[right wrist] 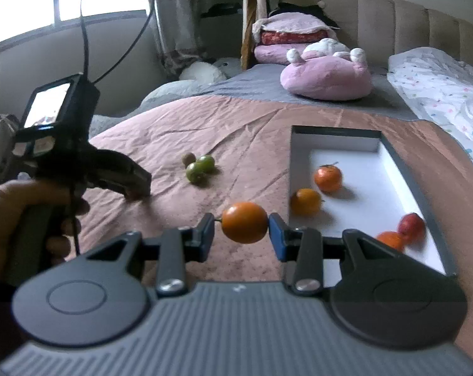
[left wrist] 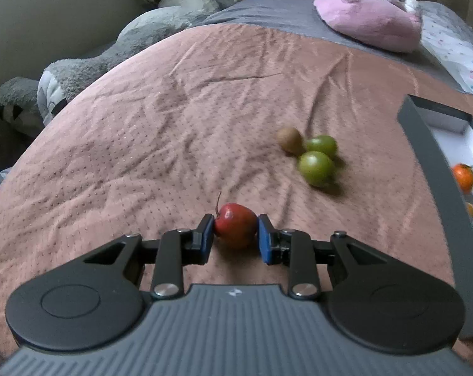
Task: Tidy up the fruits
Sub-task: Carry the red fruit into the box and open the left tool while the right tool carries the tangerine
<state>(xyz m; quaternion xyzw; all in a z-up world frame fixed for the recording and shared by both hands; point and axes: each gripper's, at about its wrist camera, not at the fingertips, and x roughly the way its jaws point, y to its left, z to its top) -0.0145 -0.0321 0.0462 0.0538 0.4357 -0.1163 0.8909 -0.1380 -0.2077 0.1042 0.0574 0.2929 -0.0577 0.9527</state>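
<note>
Orange point(right wrist: 244, 222) between right hand-held gripper point(right wrist: 242, 235) pads, beside fruit-filled tray point(right wrist: 406, 169).

The left hand-held gripper point(left wrist: 235, 235) has a grey ribbed body, two round black discs at its sides, black linkage arms with silver screws, and blue pads point(left wrist: 264, 240) on black fingers. The right hand-held gripper point(right wrist: 242, 231) is built the same. Seen from the right wrist view, the left one carries a small lit screen point(right wrist: 46, 104) and black cables point(right wrist: 86, 44).

Pink blanket point(left wrist: 173, 125) covers the bed, wrinkled. A pink plush toy point(right wrist: 327, 75) lies near the padded headboard point(right wrist: 409, 22). Grey plush toy point(left wrist: 79, 72) rests at the bed's edge.
</note>
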